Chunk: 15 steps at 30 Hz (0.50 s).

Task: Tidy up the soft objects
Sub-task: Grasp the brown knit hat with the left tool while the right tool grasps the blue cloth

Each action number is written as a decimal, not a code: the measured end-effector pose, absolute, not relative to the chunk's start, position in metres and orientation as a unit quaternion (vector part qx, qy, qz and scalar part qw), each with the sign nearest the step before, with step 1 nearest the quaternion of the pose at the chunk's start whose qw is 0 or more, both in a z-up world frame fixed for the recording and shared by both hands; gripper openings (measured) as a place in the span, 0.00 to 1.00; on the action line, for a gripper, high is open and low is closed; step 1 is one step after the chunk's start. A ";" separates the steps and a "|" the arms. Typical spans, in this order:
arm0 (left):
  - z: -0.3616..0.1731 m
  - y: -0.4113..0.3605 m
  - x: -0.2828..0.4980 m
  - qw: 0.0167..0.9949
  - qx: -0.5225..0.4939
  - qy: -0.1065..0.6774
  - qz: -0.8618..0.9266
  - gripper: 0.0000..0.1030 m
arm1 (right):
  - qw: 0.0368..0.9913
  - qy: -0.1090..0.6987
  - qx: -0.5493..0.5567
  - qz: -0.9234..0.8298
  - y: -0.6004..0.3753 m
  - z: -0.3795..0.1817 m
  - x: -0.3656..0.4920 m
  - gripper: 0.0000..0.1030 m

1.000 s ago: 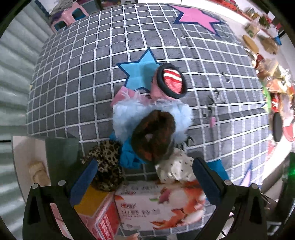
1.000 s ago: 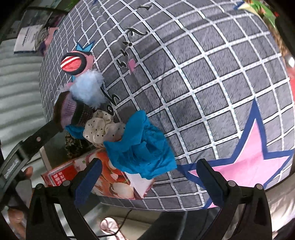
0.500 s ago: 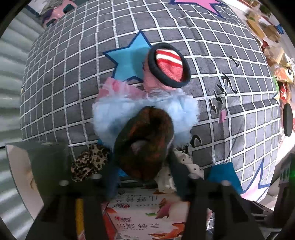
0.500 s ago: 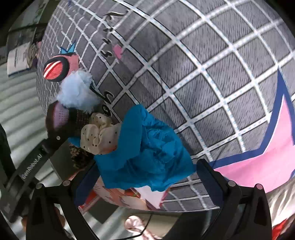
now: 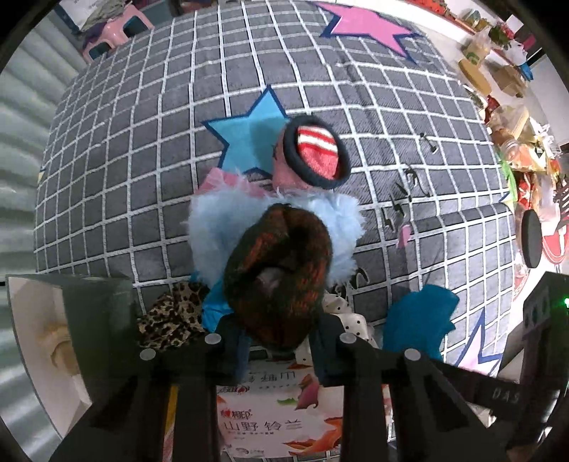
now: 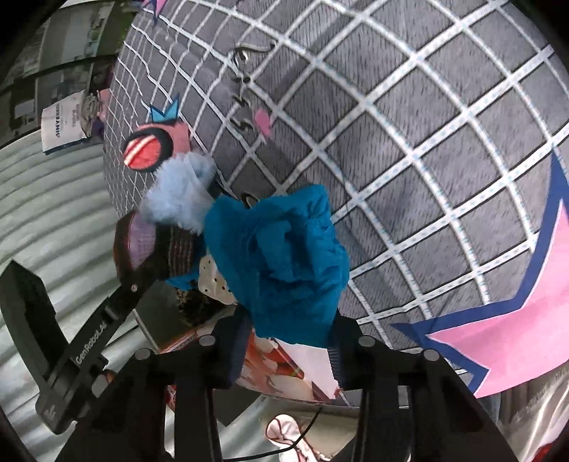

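Note:
A heap of soft things lies on the checked mat beside a printed box. My left gripper points straight down; its jaws are closing and the pads press a brown knitted roll from both sides. Around the roll sit a fluffy light-blue piece, a red-striped sock, a leopard-print scrunchie and a white dotted cloth. My right gripper is closing too, its pads squeezing a crumpled blue cloth. The brown roll shows to its left.
The grey checked mat with star patches spreads beyond the heap. A dark open box stands at the lower left. Cluttered shelves line the right edge, and a pink stool is at the far left corner.
Both grippers went from wide open to closed. The left came down onto the brown roll and clamped it; the right moved in on the blue cloth and clamped it.

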State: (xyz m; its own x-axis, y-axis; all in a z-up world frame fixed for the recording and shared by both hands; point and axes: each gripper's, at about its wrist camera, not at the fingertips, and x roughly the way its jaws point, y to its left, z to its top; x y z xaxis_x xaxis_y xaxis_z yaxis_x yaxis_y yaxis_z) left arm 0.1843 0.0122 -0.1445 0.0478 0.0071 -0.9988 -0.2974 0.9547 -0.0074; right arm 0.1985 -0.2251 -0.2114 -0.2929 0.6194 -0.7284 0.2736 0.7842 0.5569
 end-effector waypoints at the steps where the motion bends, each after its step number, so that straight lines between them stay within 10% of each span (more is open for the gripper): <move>1: -0.140 0.013 0.183 0.719 -0.105 0.679 0.106 0.30 | 0.528 0.784 0.281 0.164 -0.229 -0.209 0.200 0.37; 15: -0.094 0.011 0.173 0.758 -0.100 0.632 0.127 0.30 | 0.671 0.701 0.082 0.226 -0.200 -0.118 0.219 0.37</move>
State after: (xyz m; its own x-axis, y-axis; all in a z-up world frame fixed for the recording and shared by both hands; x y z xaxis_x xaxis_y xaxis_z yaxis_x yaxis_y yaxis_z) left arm 0.1733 0.0111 -0.0937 0.1680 0.0671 -0.9835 -0.3188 0.9478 0.0102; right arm 0.2189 -0.1997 -0.1176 -0.0862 0.4181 -0.9043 -0.1881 0.8845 0.4269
